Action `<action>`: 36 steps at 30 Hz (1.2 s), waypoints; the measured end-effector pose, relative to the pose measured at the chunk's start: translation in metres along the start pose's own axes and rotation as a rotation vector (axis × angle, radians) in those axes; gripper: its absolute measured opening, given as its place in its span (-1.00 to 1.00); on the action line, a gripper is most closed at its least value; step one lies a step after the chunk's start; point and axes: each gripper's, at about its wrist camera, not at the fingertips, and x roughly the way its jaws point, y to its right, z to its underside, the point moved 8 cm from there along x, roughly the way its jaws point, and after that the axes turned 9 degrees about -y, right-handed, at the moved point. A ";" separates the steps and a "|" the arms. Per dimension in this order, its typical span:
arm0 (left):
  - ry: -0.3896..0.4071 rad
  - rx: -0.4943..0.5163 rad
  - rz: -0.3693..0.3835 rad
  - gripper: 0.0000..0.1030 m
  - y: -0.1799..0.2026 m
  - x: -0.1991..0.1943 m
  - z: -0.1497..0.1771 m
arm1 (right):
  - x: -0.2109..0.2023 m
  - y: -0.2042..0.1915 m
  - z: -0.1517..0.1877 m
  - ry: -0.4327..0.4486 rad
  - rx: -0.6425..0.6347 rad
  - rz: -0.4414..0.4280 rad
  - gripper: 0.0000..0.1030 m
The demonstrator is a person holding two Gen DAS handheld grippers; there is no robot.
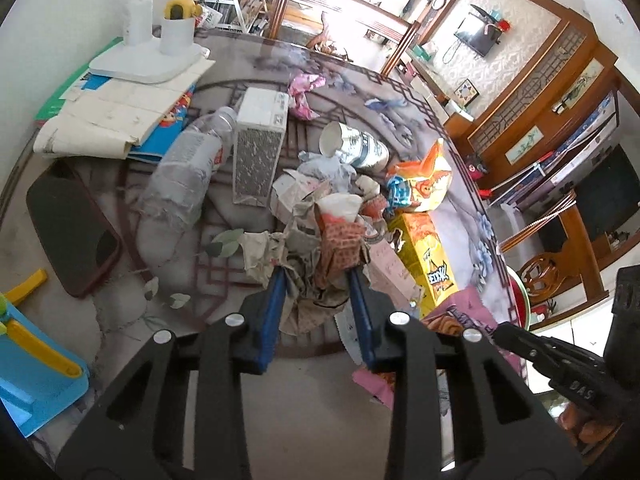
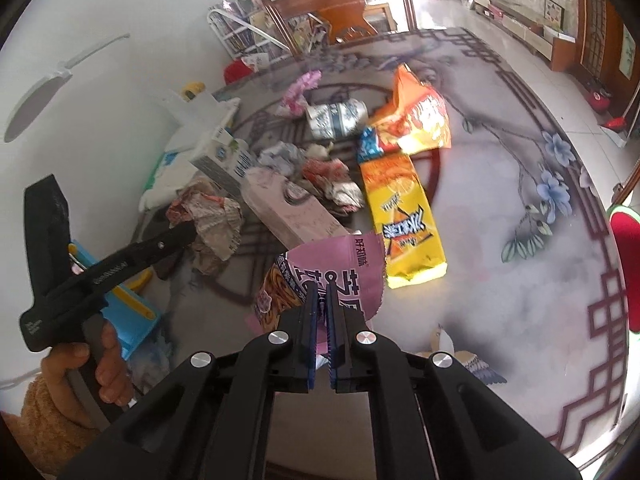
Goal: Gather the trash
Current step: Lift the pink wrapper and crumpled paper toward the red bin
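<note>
Both hands have a catch. The left gripper has its fingers closed partway around a crumpled wad of printed paper, which bulges out above and between the blue pads, and the wad appears to hang clear of the tabletop. The right gripper has its fingers pinched nearly flat on the edge of a pink noodle wrapper, the foil sheet fanning out ahead of the tips. Both pieces look feather-light and soft; the paper wad will squash and hold its shape in a loose squeeze, while the wrapper is slick and floppy, so a firm pinch well in from the torn rim seems the safer hold. Plenty of rubbish remains spread on the flowered tabletop: a crushed clear plastic bottle lying on its side, a white carton beside it, a tipped paper cup, an orange snack bag, a yellow drink carton and a pink crumpled wrapper farther back. The bottle and cartons should be stiff enough to take across the middle; the cup would crush, so the rim is the likelier place.
</note>
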 end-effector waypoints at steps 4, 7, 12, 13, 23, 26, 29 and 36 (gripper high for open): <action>0.010 -0.011 -0.005 -0.39 -0.002 -0.003 -0.001 | -0.012 -0.010 -0.005 0.032 -0.020 -0.017 -0.95; 0.015 -0.012 -0.002 -0.39 0.000 -0.005 -0.001 | -0.018 -0.012 -0.008 0.054 -0.026 -0.019 -0.95; 0.021 -0.002 0.007 -0.39 0.007 -0.008 0.001 | -0.030 -0.007 -0.013 0.093 -0.008 -0.012 -0.95; 0.021 -0.001 0.009 -0.39 0.008 -0.008 0.001 | -0.033 -0.005 -0.014 0.104 0.000 -0.011 -0.95; 0.011 0.040 0.029 -0.39 0.032 -0.006 0.003 | -0.043 0.030 -0.013 0.140 0.134 -0.031 -0.95; 0.009 0.048 0.037 -0.39 0.039 -0.004 0.002 | -0.045 0.038 -0.012 0.146 0.155 -0.025 -0.95; 0.008 0.056 0.037 -0.39 0.043 -0.003 0.002 | -0.048 0.042 -0.011 0.154 0.160 -0.022 -0.95; 0.002 0.074 0.039 -0.39 0.055 0.001 0.003 | -0.051 0.051 -0.010 0.158 0.159 -0.017 -0.95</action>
